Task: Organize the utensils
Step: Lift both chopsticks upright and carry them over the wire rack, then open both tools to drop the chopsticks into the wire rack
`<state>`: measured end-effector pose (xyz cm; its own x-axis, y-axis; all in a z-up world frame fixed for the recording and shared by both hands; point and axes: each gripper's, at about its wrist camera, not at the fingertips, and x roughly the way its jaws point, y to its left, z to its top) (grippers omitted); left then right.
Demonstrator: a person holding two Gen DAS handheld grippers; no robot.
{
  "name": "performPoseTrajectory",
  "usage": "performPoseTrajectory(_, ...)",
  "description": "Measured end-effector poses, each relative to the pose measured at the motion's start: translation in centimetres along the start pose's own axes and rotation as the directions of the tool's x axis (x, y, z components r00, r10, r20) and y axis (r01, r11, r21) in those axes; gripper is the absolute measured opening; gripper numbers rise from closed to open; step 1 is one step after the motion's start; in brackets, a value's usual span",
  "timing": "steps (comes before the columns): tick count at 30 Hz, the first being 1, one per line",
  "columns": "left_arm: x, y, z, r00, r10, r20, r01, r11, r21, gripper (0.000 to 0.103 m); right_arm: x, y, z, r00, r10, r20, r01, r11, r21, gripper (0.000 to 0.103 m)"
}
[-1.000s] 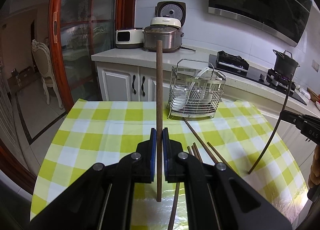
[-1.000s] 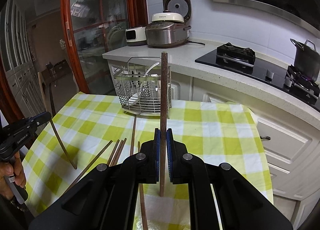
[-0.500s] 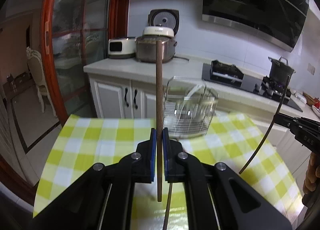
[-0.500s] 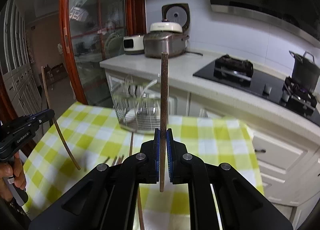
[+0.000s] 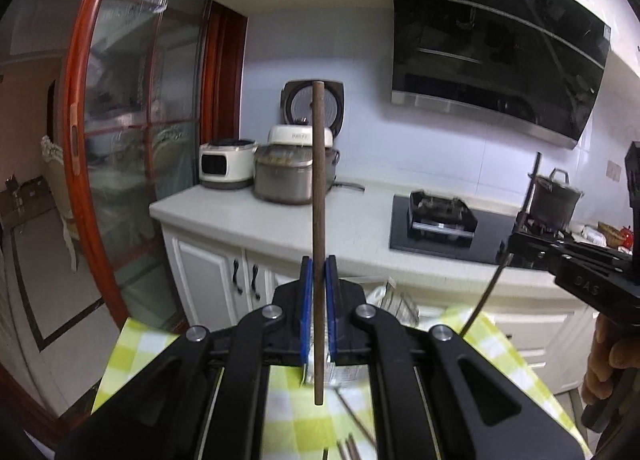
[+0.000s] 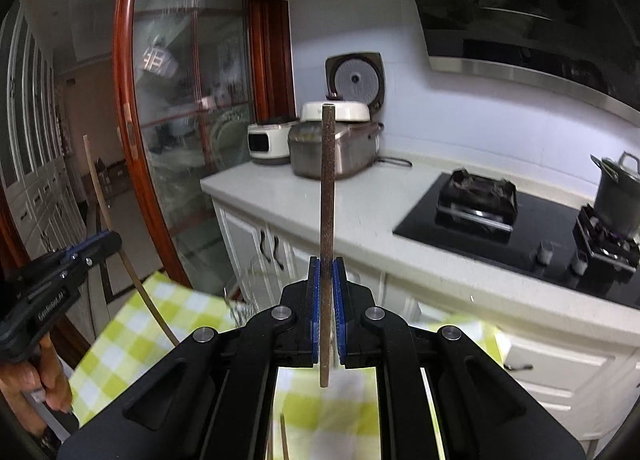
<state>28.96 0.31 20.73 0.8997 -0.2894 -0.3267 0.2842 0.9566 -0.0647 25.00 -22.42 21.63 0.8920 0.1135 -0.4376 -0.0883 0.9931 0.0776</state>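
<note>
A thin dark-brown wooden chopstick [image 5: 319, 220] is clamped upright between the blue pads of the left gripper [image 5: 319, 300]. A second, speckled brown chopstick [image 6: 327, 228] is pinched upright by the right gripper [image 6: 327, 300]. Both are held above the yellow-and-white checked tablecloth [image 6: 132, 344], where more loose brown chopsticks [image 5: 352, 424] lie. A wire utensil rack [image 5: 394, 302] is partly hidden behind the left gripper.

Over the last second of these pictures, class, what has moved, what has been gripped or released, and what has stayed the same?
Both grippers have risen: the checked tablecloth and wire rack sank low in both views. Nothing was taken or released. The left gripper stays shut on its upright chopstick; the right gripper likewise on its chopstick.
</note>
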Motion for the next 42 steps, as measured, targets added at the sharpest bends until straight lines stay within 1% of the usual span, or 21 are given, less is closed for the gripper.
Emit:
performPoseTrajectory(6, 2.1, -0.6, 2.4, 0.999, -0.016, 0.041, 0.016, 1.0, -0.004, 0.006, 1.7, 0.3, 3.3, 0.999, 0.003, 0.05, -0.003, 1.0, 0.012, 0.01)
performPoseTrajectory(11, 3.9, -0.7, 2.9, 0.999, -0.025, 0.047, 0.026, 1.0, -0.016, 0.006, 3.3, 0.6, 4.6, 0.997, 0.017, 0.072, -0.019, 0.999, 0.028, 0.01)
performPoseTrajectory(13, 4.8, -0.7, 3.0, 0.998, -0.031, 0.046, 0.033, 0.999, -0.026, 0.006, 4.1, 0.8, 4.6, 0.997, 0.025, 0.073, -0.028, 0.999, 0.033, 0.01)
performPoseTrajectory(19, 6.7, 0.0, 2.6, 0.998, -0.038, 0.052, 0.041, 0.998, -0.052, 0.006, 6.7, 1.2, 3.2, 0.997, 0.04, 0.059, -0.044, 0.998, 0.055, 0.01)
performPoseTrajectory(22, 7.9, 0.5, 2.0, 0.998, -0.048, 0.047, 0.051, 0.996, -0.074, 0.006, 8.3, 0.9, 2.0, 0.999, 0.039, 0.034, -0.041, 0.996, 0.074, 0.01)
performPoseTrajectory(30, 11.8, 1.1, -0.7, 0.999, -0.051, -0.003, 0.051, 0.995, -0.09, 0.006, 12.3, 0.0, -1.1, 0.999, 0.04, -0.033, -0.036, 0.994, 0.105, 0.01)
performPoseTrajectory(36, 13.7, 1.7, -2.9, 0.998, -0.035, -0.06, 0.028, 0.994, -0.109, 0.007, 13.8, -1.2, -3.1, 0.997, 0.023, -0.068, -0.013, 0.99, 0.137, 0.011)
performPoseTrajectory(38, 14.0, 1.9, -3.4, 0.997, -0.034, -0.072, 0.025, 0.993, -0.119, 0.01, 14.2, -1.4, -3.6, 0.996, 0.009, -0.084, 0.003, 0.991, 0.136, 0.011)
performPoseTrajectory(39, 13.9, 2.0, -3.6, 0.997, -0.028, -0.075, 0.019, 0.992, -0.121, 0.019, 14.2, -1.5, -3.7, 0.996, 0.009, -0.086, 0.003, 0.99, 0.138, 0.011)
performPoseTrajectory(40, 13.8, 2.2, -3.7, 0.997, -0.025, -0.074, 0.016, 0.992, -0.127, 0.033, 14.3, -1.7, -3.9, 0.996, 0.005, -0.092, 0.009, 0.99, 0.144, 0.011)
performPoseTrajectory(42, 13.1, 2.4, -3.8, 0.998, -0.017, -0.063, 0.009, 0.99, -0.138, 0.045, 14.1, -1.9, -4.0, 0.995, -0.006, -0.097, 0.02, 0.988, 0.151, 0.011)
